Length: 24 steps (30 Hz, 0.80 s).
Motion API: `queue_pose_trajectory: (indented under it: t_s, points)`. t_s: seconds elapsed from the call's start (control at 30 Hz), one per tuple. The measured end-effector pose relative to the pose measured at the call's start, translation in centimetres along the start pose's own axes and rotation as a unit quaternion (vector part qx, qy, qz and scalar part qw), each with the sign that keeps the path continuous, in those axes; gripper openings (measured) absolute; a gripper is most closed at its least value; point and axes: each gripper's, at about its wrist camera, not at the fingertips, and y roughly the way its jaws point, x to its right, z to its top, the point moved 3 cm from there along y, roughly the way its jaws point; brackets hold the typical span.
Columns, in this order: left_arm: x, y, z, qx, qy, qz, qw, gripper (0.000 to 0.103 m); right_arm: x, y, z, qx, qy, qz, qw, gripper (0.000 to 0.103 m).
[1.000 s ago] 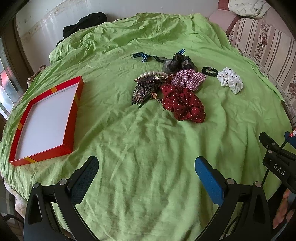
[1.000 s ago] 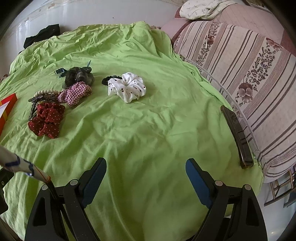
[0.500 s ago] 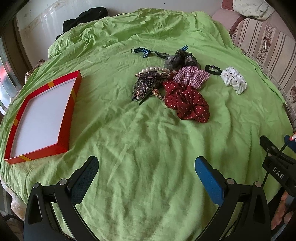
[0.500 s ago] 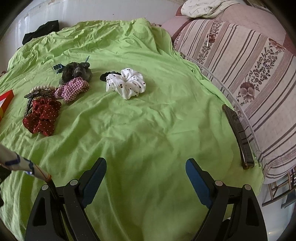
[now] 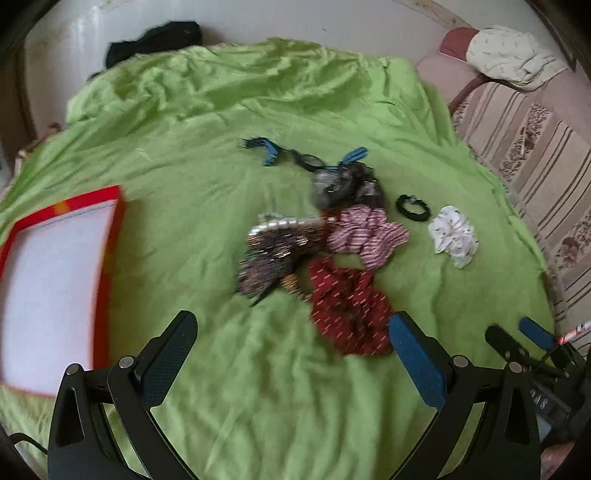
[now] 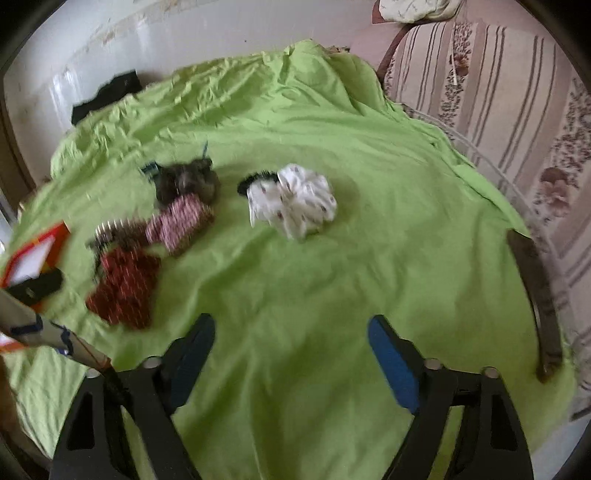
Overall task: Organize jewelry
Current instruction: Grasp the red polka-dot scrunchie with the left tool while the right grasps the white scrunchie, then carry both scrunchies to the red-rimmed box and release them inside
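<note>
You are working over a bed covered in a wrinkled lime-green sheet (image 5: 280, 398), bunched into folds along the far edge by a pale wall (image 5: 295, 22). A black garment (image 5: 155, 38) is lying at that far edge. On the right a striped floral sofa (image 5: 535, 147) is sitting just beside the bed, with a cream cloth (image 5: 511, 55) on its back. A long dark object (image 6: 535, 295) is lying along the sheet's right edge; blurred, cannot tell what.

Your left gripper (image 5: 291, 343) is hanging spread wide, nothing between the fingers. Your right gripper (image 6: 291, 339) is also spread and empty; its jaws have just been narrowing a little.

The hair accessories are sitting mid-sheet: a dark red dotted scrunchie (image 5: 347, 310) nearest the left gripper, a pink plaid scrunchie (image 5: 369, 234) touching it behind, a beaded clip pile (image 5: 277, 254) beside both, a grey scrunchie (image 5: 343, 182) further back, blue clips (image 5: 269, 147) beyond. A black hair tie (image 5: 413, 207) and a white scrunchie (image 6: 291, 201) are lying apart to the right. A red-rimmed box lid (image 5: 110, 258) is sitting at the left, well apart from the pile.
</note>
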Motion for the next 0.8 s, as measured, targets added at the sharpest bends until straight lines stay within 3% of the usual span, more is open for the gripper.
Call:
queue_pose_trajectory:
  t_s: [0.07,0.33,0.4,0.47,0.5,0.53,0.57,0.6,0.7,0.8]
  points:
    - [0.3,1.5,0.4,-0.015,-0.006,-0.02,0.9997,0.102,0.7,0.7,1.5,0.001,0.018,0.018,1.0,0.08]
    - [1.9,7.2,0.9,-0.075,-0.026,-0.079,0.9938,0.085,2.6,5.0,6.8,0.018,0.049,0.011,0.999,0.08]
    - [2.2,8.2,0.6,-0.091,-0.032,-0.088,0.9915,0.074,2.4,6.3,7.4,0.015,0.048,0.005,0.999,0.08]
    - [2.4,9.1,0.2,-0.107,-0.032,-0.087,0.9899,0.046,2.1,7.8,8.0,0.007,0.041,0.0,0.999,0.08]
    - [2.6,9.4,0.1,-0.108,-0.026,-0.078,0.9907,0.039,2.0,8.3,8.1,0.002,0.038,-0.002,0.999,0.078]
    - [2.7,9.3,0.0,-0.103,-0.017,-0.068,0.9922,0.028,1.8,8.8,8.1,-0.002,0.034,-0.004,0.999,0.071]
    - [2.9,9.2,-0.1,-0.1,-0.012,-0.068,0.9927,0.019,1.8,9.2,8.0,-0.008,0.03,-0.001,1.0,0.046]
    - [2.9,8.9,-0.1,-0.099,-0.01,-0.071,0.9925,0.018,1.6,9.5,7.9,-0.018,0.028,0.005,0.999,0.021]
    - [2.7,8.0,-0.1,-0.096,-0.015,-0.086,0.9915,0.011,1.6,8.7,7.6,-0.019,0.036,0.025,0.999,0.006]
    - [2.4,5.8,-0.2,-0.075,-0.013,-0.088,0.9932,0.011,1.3,7.0,7.5,-0.007,0.035,0.035,0.999,0.004]
